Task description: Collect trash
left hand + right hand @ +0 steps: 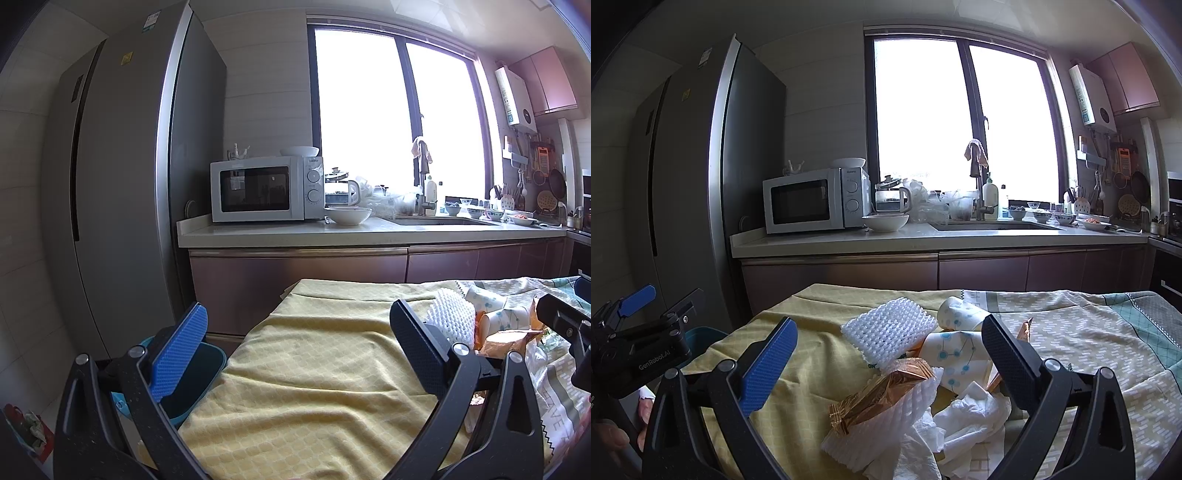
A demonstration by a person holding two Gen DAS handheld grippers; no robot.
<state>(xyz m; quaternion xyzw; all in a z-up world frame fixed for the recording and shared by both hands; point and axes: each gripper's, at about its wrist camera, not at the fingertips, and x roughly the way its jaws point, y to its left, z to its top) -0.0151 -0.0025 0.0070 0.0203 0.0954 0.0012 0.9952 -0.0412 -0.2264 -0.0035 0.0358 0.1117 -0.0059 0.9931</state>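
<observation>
Two open grippers hover over a cloth-covered table strewn with trash in a kitchen.

Nearest the right wrist camera, the right gripper (888, 354) has its jaws spread wide and empty, framing a heap of trash on the yellow cloth (812, 384): a crumpled white tissue (971, 410), a gold foil wrapper (882, 391) resting on a white foam net (886, 417), a second foam net (890, 328) just behind, and patterned paper cups (960, 354). On the left wrist view, the left gripper (297, 339) also has its jaws spread and holds nothing, poised over bare yellow cloth with the trash heap to its right. A blue bin (207, 373) stands on the floor just beside the table's left edge. Behind are a grey fridge (122, 184), a white microwave (266, 188) and a white bowl (347, 215) on the counter (369, 232).
</observation>
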